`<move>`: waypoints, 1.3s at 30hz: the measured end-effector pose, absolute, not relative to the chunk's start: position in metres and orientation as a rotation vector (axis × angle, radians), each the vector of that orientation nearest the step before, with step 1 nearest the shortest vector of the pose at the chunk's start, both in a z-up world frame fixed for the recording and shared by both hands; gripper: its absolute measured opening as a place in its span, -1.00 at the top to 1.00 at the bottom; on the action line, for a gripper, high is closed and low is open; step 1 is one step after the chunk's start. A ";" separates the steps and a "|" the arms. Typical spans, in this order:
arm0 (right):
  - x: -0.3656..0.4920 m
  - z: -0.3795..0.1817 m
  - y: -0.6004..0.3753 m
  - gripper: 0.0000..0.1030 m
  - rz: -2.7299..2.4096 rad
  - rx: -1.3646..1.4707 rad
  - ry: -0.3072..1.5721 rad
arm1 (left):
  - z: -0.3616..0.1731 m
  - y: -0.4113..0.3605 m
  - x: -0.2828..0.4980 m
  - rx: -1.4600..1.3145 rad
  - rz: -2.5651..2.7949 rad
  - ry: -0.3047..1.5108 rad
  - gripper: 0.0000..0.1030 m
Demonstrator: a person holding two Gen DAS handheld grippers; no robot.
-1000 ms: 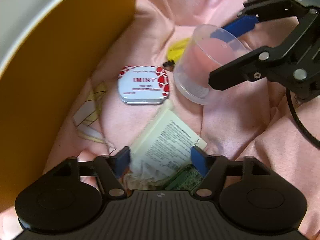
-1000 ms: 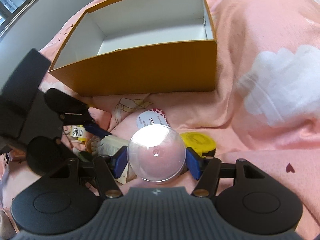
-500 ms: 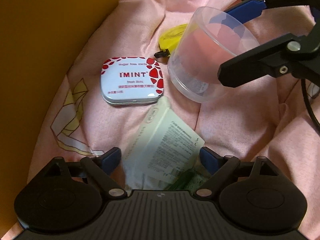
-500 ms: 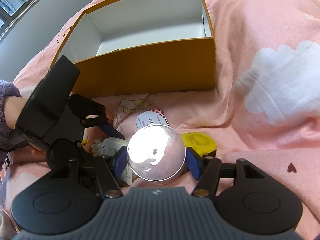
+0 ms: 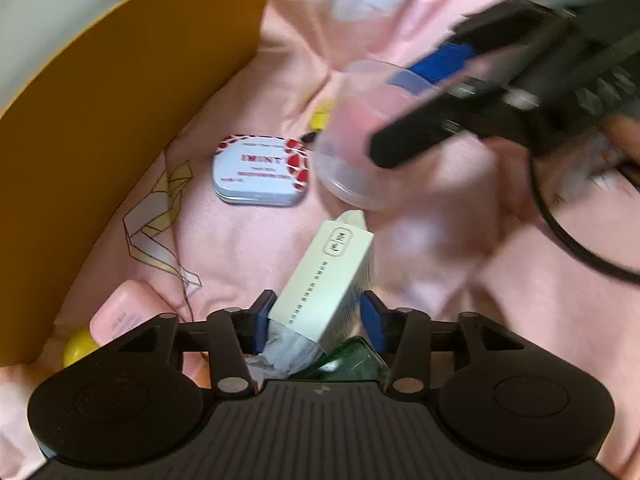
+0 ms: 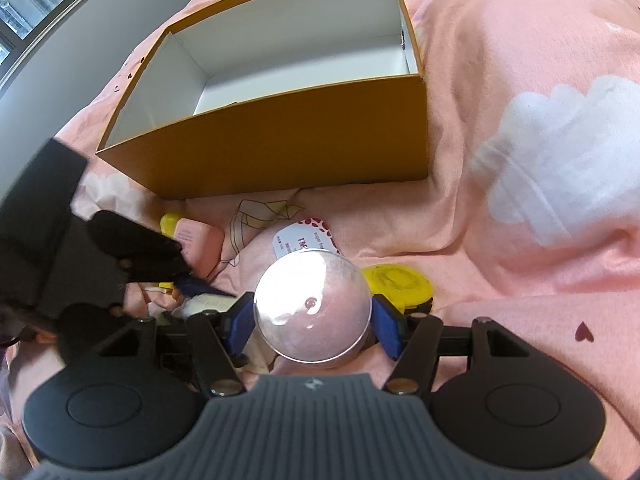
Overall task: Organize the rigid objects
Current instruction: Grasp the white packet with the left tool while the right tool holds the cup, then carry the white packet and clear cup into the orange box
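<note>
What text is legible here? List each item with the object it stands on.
"IMINT": mint tin, red letters on the lid; the smaller lines under it are too blurred.
Cream carton in the left claw: a small framed label and a printed column, unreadable.
Pink case: faint print, unreadable.
Orange box: partial letters by its far edge, cut off.

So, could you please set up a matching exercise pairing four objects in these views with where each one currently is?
Things:
1. clear plastic cup
2. cream carton
3. mint tin
4. orange box

Places:
A. lying flat on the pink bedding
B. between the right gripper fingers
C. standing open beyond the loose items
D. between the left gripper fingers

Pairs: 1-B, 2-D, 3-A, 4-C
</note>
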State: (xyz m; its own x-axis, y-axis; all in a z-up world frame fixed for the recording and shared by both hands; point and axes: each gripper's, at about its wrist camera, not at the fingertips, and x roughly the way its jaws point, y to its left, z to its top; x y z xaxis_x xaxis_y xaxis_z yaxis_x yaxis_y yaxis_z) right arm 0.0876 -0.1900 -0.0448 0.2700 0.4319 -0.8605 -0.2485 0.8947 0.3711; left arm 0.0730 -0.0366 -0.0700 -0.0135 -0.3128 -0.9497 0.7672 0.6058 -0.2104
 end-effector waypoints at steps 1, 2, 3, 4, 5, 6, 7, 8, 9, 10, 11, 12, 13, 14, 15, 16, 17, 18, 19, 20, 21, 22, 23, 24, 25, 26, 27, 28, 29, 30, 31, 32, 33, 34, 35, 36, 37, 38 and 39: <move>0.088 -0.045 -0.189 -0.20 0.464 0.170 1.215 | -0.067 -0.038 0.068 0.451 -0.913 1.317 0.10; 0.087 -0.045 -0.188 -0.20 0.466 0.165 1.214 | -0.064 -0.040 0.063 0.475 -0.929 1.310 0.12; 0.087 -0.044 -0.187 -0.20 0.468 0.161 1.214 | -0.062 -0.042 0.060 0.500 -0.943 1.306 0.12; 0.087 -0.045 -0.187 -0.20 0.470 0.158 1.214 | -0.063 -0.046 0.057 0.535 -0.945 1.300 0.12; 0.087 -0.045 -0.186 -0.20 0.469 0.154 1.214 | -0.066 -0.050 0.056 0.556 -0.936 1.296 0.11; 0.087 -0.045 -0.185 -0.20 0.468 0.150 1.214 | -0.069 -0.053 0.057 0.562 -0.923 1.298 0.11; 0.087 -0.045 -0.184 -0.20 0.468 0.145 1.214 | -0.072 -0.055 0.059 0.552 -0.904 1.301 0.08; 0.087 -0.045 -0.183 -0.20 0.467 0.137 1.215 | -0.075 -0.057 0.061 0.538 -0.889 1.303 0.08; 0.087 -0.045 -0.182 -0.19 0.467 0.129 1.215 | -0.079 -0.054 0.062 0.527 -0.880 1.302 0.07; 0.087 -0.045 -0.181 -0.19 0.466 0.123 1.215 | -0.078 -0.053 0.061 0.512 -0.868 1.299 0.08; 0.087 -0.045 -0.180 -0.19 0.464 0.118 1.214 | -0.077 -0.049 0.061 0.497 -0.857 1.296 0.10; 0.086 -0.044 -0.180 -0.19 0.465 0.117 1.213 | -0.074 -0.045 0.060 0.473 -0.842 1.293 0.11; 0.087 -0.044 -0.180 -0.19 0.466 0.118 1.212 | -0.071 -0.041 0.059 0.442 -0.825 1.292 0.14; 0.087 -0.043 -0.181 -0.19 0.466 0.117 1.210 | -0.067 -0.035 0.057 0.407 -0.805 1.289 0.17; 0.087 -0.042 -0.180 -0.19 0.467 0.115 1.208 | -0.063 -0.031 0.057 0.375 -0.787 1.283 0.19; 0.087 -0.042 -0.180 -0.19 0.469 0.113 1.205 | -0.060 -0.026 0.057 0.344 -0.769 1.274 0.22; 0.087 -0.041 -0.179 -0.19 0.474 0.108 1.202 | -0.055 -0.022 0.056 0.311 -0.749 1.260 0.25; 0.087 -0.040 -0.179 -0.19 0.478 0.103 1.200 | -0.051 -0.017 0.055 0.278 -0.728 1.248 0.27; 0.088 -0.039 -0.178 -0.19 0.482 0.095 1.197 | -0.045 -0.011 0.053 0.232 -0.706 1.231 0.31; 0.088 -0.038 -0.176 -0.19 0.486 0.086 1.193 | -0.040 -0.008 0.053 0.190 -0.694 1.216 0.40; 0.088 -0.036 -0.175 -0.19 0.490 0.078 1.188 | -0.033 -0.003 0.053 0.141 -0.690 1.199 0.42; 0.089 -0.034 -0.175 -0.19 0.492 0.070 1.181 | -0.029 0.001 0.053 0.091 -0.678 1.181 0.42; 0.089 -0.031 -0.174 -0.19 0.496 0.063 1.171 | -0.023 0.004 0.053 0.051 -0.664 1.158 0.42; 0.089 -0.028 -0.174 -0.19 0.498 0.057 1.162 | -0.017 0.008 0.051 0.020 -0.645 1.132 0.42; 0.090 -0.025 -0.174 -0.19 0.501 0.052 1.152 | -0.011 0.012 0.049 -0.007 -0.623 1.107 0.42; 0.091 -0.022 -0.173 -0.19 0.505 0.047 1.143 | -0.009 0.013 0.050 -0.033 -0.603 1.089 0.42; 0.092 -0.019 -0.173 -0.19 0.510 0.041 1.135 | -0.005 0.017 0.049 -0.065 -0.582 1.072 0.42; 0.093 -0.016 -0.172 -0.19 0.515 0.035 1.128 | 0.000 0.022 0.048 -0.106 -0.557 1.052 0.42; 0.094 -0.013 -0.172 -0.19 0.521 0.029 1.120 | 0.005 0.027 0.047 -0.142 -0.538 1.035 0.42; 0.095 -0.009 -0.171 -0.19 0.529 0.024 1.112 | 0.009 0.032 0.047 -0.185 -0.514 1.017 0.42; 0.097 -0.005 -0.170 -0.19 0.538 0.019 1.102 | 0.010 0.036 0.048 -0.217 -0.492 1.000 0.42; 0.098 0.000 -0.170 -0.19 0.547 0.015 1.089 | 0.014 0.038 0.049 -0.243 -0.470 0.977 0.42; 0.100 0.006 -0.169 -0.19 0.557 0.012 1.072 | 0.018 0.041 0.050 -0.263 -0.449 0.957 0.42; 0.101 0.011 -0.169 -0.19 0.566 0.010 1.057 | 0.022 0.043 0.052 -0.283 -0.429 0.936 0.42; 0.103 0.017 -0.168 -0.19 0.576 0.010 1.037 | 0.027 0.045 0.053 -0.300 -0.416 0.916 0.42; 0.105 0.023 -0.168 -0.19 0.586 0.015 1.021 | 0.032 0.046 0.056 -0.319 -0.407 0.894 0.42; 0.108 0.030 -0.169 -0.19 0.601 0.024 1.004 | 0.038 0.048 0.059 -0.342 -0.399 0.869 0.42; 0.111 0.038 -0.169 -0.19 0.617 0.035 0.982 | 0.045 0.049 0.066 -0.362 -0.392 0.848 0.42; 0.114 0.045 -0.169 -0.19 0.627 0.042 0.961 | 0.052 0.050 0.069 -0.382 -0.384 0.824 0.42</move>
